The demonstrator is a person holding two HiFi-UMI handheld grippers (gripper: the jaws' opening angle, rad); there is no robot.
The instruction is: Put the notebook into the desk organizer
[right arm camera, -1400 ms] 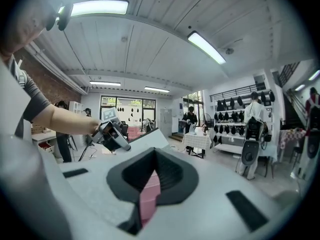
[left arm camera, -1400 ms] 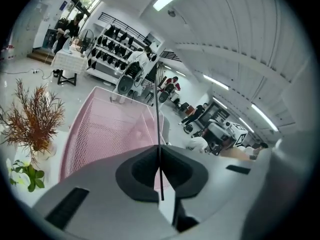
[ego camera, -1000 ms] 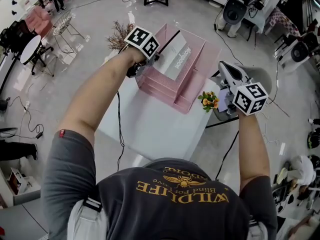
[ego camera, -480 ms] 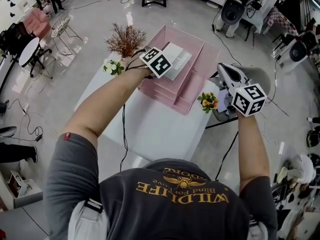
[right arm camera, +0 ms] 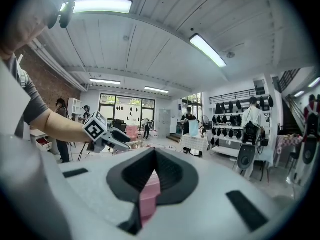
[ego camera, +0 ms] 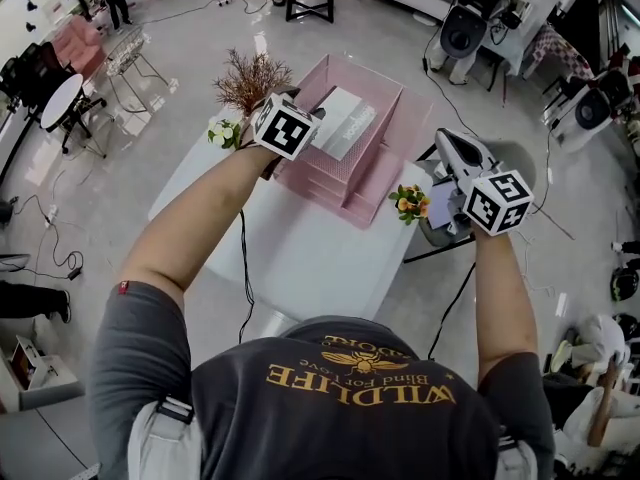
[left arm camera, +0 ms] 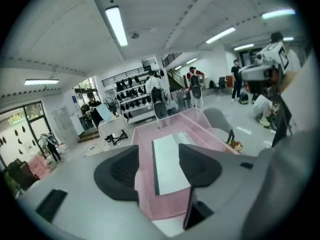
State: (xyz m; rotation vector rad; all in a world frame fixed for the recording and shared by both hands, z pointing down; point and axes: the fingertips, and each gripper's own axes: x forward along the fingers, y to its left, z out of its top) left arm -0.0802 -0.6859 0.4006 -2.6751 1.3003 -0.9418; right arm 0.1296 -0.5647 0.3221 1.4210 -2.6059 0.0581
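Note:
The white notebook (ego camera: 342,121) lies flat in the top tray of the pink mesh desk organizer (ego camera: 362,186) at the table's far side. My left gripper (ego camera: 303,128) hovers just left of the notebook; its jaws are opening and do not press on anything. In the left gripper view the notebook (left arm camera: 169,165) lies beyond the spread jaws of the left gripper (left arm camera: 159,158), on the pink organizer (left arm camera: 145,186). My right gripper (ego camera: 447,140) is held off the table's right edge. In its own view the right gripper (right arm camera: 152,156) has its pads together and holds nothing.
The white table (ego camera: 300,258) carries a small pot of orange flowers (ego camera: 412,202) at its right edge, a dried brown plant (ego camera: 250,76) and a white posy (ego camera: 224,133) at the far left. A grey chair (ego camera: 512,158) stands below my right gripper. People stand far off.
The left gripper swung the notebook over the organizer, let it go in the top tray, drew back a little to the left and opened. The right gripper stayed put.

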